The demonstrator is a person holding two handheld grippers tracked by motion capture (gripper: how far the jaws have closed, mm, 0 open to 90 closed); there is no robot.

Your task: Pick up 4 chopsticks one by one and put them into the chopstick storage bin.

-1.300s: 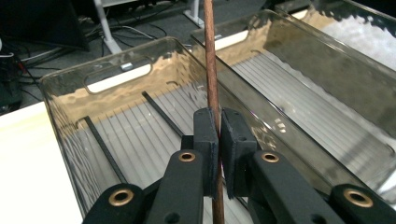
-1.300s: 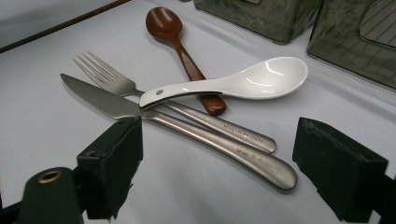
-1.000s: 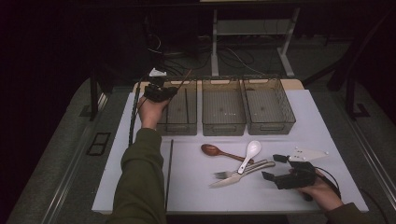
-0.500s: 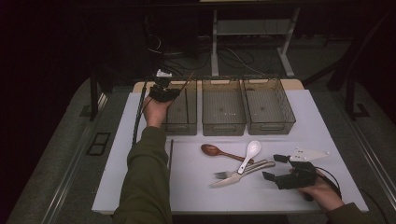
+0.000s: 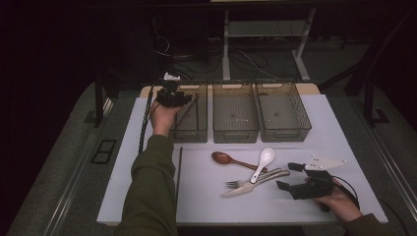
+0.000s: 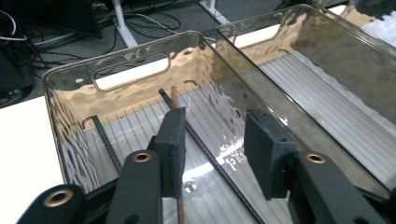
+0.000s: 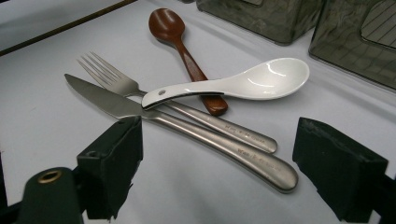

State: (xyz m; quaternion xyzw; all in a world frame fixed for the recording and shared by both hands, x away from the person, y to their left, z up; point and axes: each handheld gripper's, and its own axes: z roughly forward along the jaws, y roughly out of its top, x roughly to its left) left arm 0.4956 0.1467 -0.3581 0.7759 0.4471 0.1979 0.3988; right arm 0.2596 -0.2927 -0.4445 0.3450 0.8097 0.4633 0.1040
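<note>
The left gripper [image 5: 169, 96] hangs over the left bin [image 6: 70, 100], near the table's [image 5: 123, 187] far-left corner. Its jaws have just been opening and pinch nothing; two chopsticks [image 6: 210, 158] lie in that bin below them. The right gripper [image 5: 297, 183] rests near the table's near-right corner, jaws spread wide and empty, facing a knife [image 7: 187, 128], fork [image 7: 187, 109], white spoon [image 7: 243, 84] and wooden spoon [image 7: 180, 39]. A third chopstick [image 5: 179, 172] lies beside the left sleeve.

Dim lab recording setup
Cables [image 5: 196, 64] snake the floor behind the white-covered desk [image 5: 334, 132] — a metal stand [image 5: 265, 39] beyond it.
</note>
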